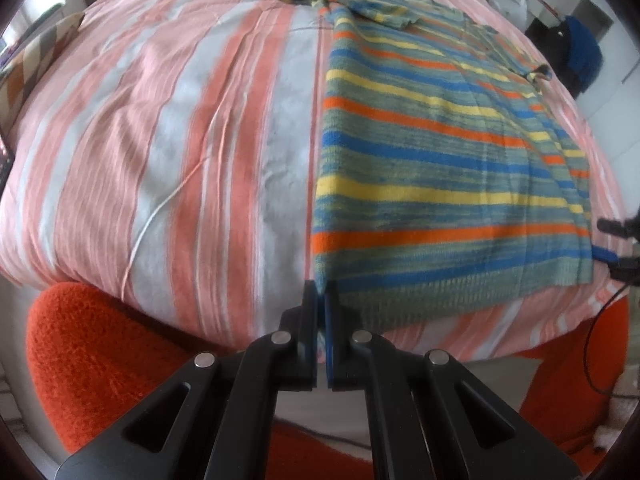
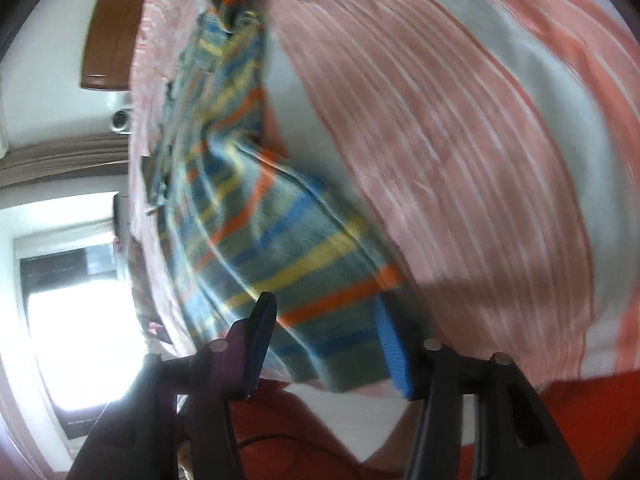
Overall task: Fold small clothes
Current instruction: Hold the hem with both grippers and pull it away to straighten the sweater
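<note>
A striped sweater [image 1: 440,160] is spread on the right part of a bed [image 1: 180,140] covered in pink-and-white stripes. Its near left hem corner is pinched by the left gripper [image 1: 323,300], jaws clamped shut on the knit. In the right wrist view (blurred) the right gripper [image 2: 332,340] is seen with jaws spread wide, the sweater's [image 2: 280,248] other hem corner lying between them; contact with the fingers cannot be told. One sleeve [image 1: 360,4] is folded across the far end. Orange fabric [image 1: 100,360] is seen below the bed edge.
</note>
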`<action>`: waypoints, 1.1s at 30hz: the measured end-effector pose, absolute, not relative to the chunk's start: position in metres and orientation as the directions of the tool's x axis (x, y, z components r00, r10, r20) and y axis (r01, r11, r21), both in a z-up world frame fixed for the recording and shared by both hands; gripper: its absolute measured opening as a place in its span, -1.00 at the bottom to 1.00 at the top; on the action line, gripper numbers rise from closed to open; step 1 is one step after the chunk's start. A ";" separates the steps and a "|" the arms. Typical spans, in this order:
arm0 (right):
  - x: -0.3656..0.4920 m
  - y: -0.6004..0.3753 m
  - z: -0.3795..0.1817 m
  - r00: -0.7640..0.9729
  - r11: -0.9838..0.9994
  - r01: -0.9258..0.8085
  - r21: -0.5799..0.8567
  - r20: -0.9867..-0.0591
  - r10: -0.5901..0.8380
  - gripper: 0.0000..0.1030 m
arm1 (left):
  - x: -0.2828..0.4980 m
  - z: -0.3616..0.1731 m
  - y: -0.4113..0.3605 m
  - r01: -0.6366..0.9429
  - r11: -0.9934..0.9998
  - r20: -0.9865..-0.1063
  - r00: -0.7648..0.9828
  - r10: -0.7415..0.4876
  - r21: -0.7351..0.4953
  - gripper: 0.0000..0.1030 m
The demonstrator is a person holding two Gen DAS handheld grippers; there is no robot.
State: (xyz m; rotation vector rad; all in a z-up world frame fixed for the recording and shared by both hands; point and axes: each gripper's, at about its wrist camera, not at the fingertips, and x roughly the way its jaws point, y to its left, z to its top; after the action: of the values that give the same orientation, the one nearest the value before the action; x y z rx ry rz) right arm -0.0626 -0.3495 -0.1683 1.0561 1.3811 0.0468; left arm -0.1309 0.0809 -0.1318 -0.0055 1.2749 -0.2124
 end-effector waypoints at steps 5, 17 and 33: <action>-0.079 -0.357 -0.148 0.270 0.737 0.404 0.541 -0.841 0.469 0.12 | -0.137 -0.126 0.080 0.198 0.973 -0.943 0.286 -0.169 -0.114 -0.88; -0.088 -0.336 -0.148 0.228 0.810 0.174 0.559 -0.823 0.519 -0.88 | -0.131 -0.123 0.083 0.172 0.976 -0.947 0.266 -0.179 -0.136 -0.99; -0.087 -0.341 -0.192 0.113 0.885 0.231 0.403 -0.915 0.387 -0.89 | -0.101 -0.146 0.075 0.171 0.985 -0.972 0.228 -0.055 -0.015 -1.00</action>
State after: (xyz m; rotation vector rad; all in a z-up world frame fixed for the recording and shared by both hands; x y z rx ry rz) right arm -0.0872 -0.3406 -0.1921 0.5173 1.4733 0.1223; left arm -0.1008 0.0746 -0.1458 0.1018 1.3327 -0.1556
